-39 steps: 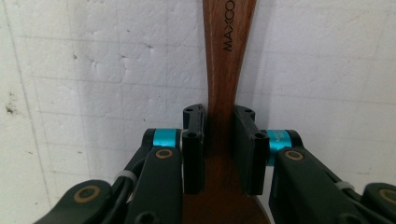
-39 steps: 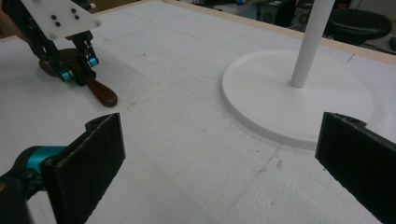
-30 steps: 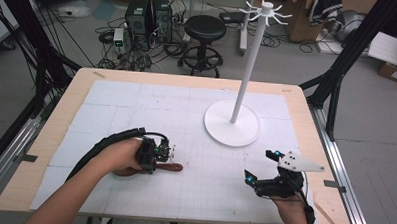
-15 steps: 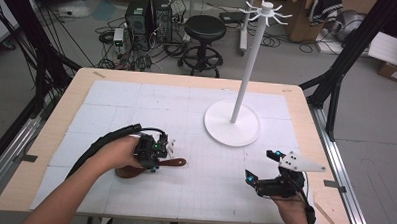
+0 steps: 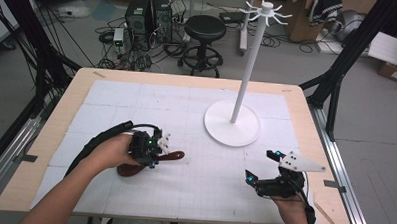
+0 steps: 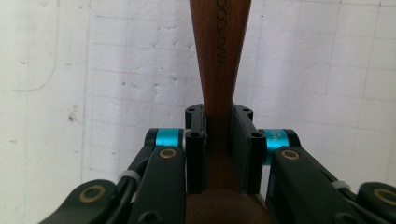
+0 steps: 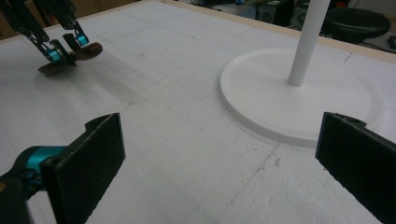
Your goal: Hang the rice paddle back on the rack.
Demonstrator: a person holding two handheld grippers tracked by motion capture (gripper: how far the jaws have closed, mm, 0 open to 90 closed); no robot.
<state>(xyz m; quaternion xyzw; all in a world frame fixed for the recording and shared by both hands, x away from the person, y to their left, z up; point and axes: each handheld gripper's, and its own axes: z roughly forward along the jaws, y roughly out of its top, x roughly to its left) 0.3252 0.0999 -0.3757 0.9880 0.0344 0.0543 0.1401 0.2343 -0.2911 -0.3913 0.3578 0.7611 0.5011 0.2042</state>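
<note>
Left gripper (image 5: 157, 151) clamped on wooden spoon handle; right gripper (image 5: 262, 167) wide open, holding nothing.

White stand (image 5: 232, 122) with hooked crown sits untouched at the far right of the bench (image 5: 45, 131), well apart from the spoon. Wooden spoon (image 5: 171, 155) sits low over the near left of the white mat, handle tip toward the stand; whether its bowl touches the mat I cannot tell. In the left gripper view both pads press the narrow neck of the handle (image 6: 219, 70). Judged: pickup done, carry and any hanging or placing left. Right gripper idles near the bench's front edge. Writing: dark stamped letters along the handle, partly cut off, roughly "MAXCOO".
</note>
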